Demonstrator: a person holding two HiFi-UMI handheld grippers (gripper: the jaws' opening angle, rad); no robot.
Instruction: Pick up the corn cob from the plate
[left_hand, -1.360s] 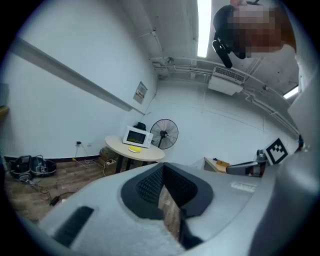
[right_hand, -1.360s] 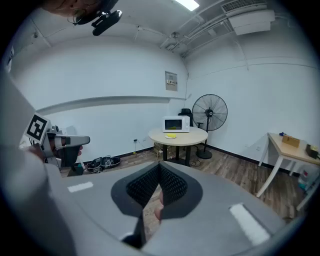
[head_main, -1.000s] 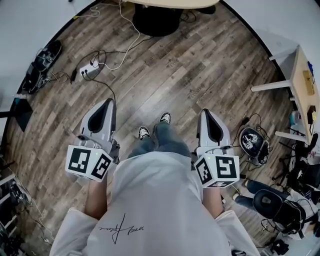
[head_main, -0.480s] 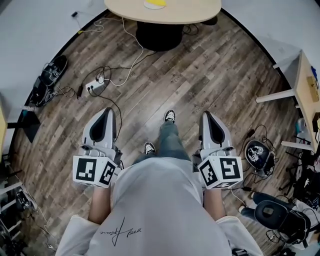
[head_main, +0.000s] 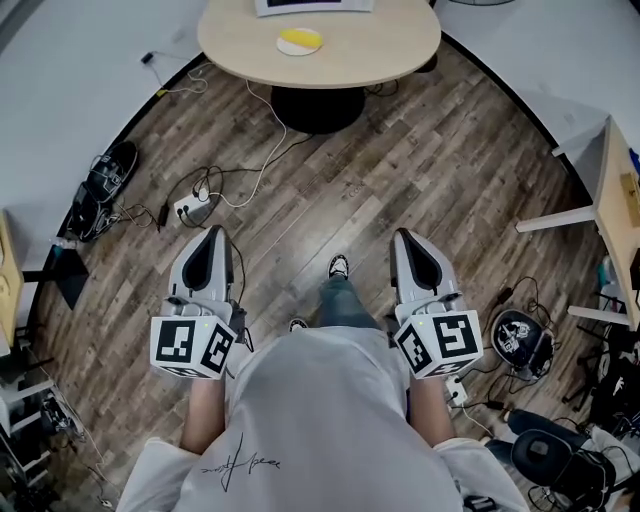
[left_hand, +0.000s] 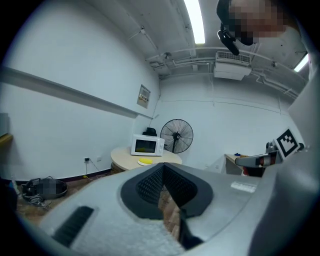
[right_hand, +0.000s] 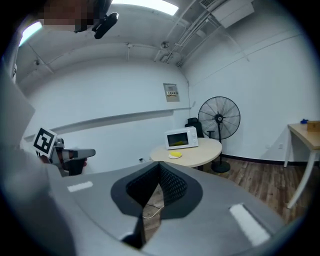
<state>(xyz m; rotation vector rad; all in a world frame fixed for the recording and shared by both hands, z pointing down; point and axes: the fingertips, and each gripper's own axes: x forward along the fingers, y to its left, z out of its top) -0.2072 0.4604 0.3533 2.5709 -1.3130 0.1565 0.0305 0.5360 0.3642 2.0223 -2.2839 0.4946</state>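
A yellow corn cob (head_main: 303, 38) lies on a white plate (head_main: 288, 47) on a round wooden table (head_main: 370, 45) at the top of the head view, far ahead of both grippers. My left gripper (head_main: 212, 233) and right gripper (head_main: 405, 236) are held at waist height over the floor, both shut with nothing between the jaws. The left gripper view shows the corn cob (left_hand: 145, 161) small and distant beyond the left gripper (left_hand: 162, 166). In the right gripper view the corn cob (right_hand: 176, 154) also lies well beyond the right gripper (right_hand: 159, 164).
A microwave (right_hand: 182, 138) stands on the table behind the plate, with a pedestal fan (right_hand: 219, 119) beside the table. Cables and a power strip (head_main: 193, 208) lie on the wooden floor at the left. A desk (head_main: 625, 200) and a dark helmet (head_main: 517, 335) are at the right.
The person has walked forward with both grippers. The round table, then the plate and corn cob, have come into the top of the head view. Neither gripper's jaws changed.
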